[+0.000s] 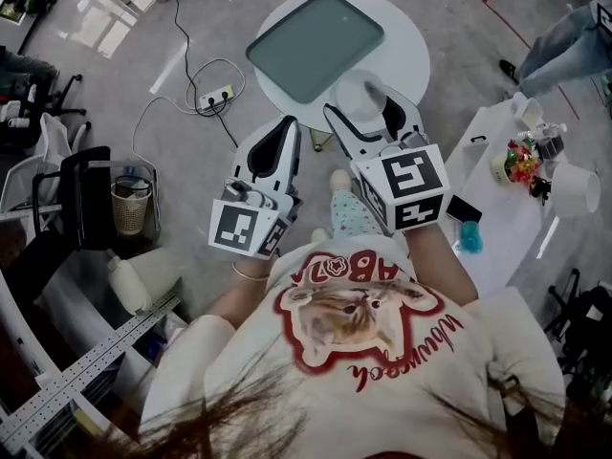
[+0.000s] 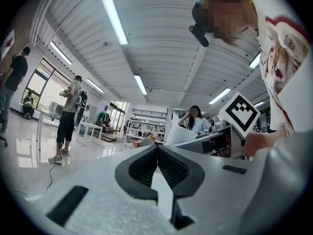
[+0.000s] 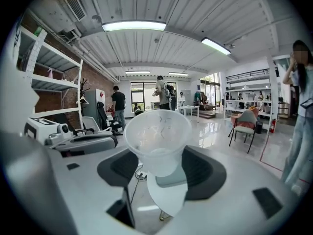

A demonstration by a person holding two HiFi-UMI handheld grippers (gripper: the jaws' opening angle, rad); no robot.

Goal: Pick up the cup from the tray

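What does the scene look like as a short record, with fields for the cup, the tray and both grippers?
cup: clear plastic, looks empty, gripped between the right gripper's fingers, raised off the tray
tray: grey-green, lying on the round white table
right gripper: shut on the cup
left gripper: fingers together, holding nothing
task status: cup picked up

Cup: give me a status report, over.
Right hand-held gripper shut on cup, held above table, off tray. Left hand-held gripper shut, empty. Nothing in the way.
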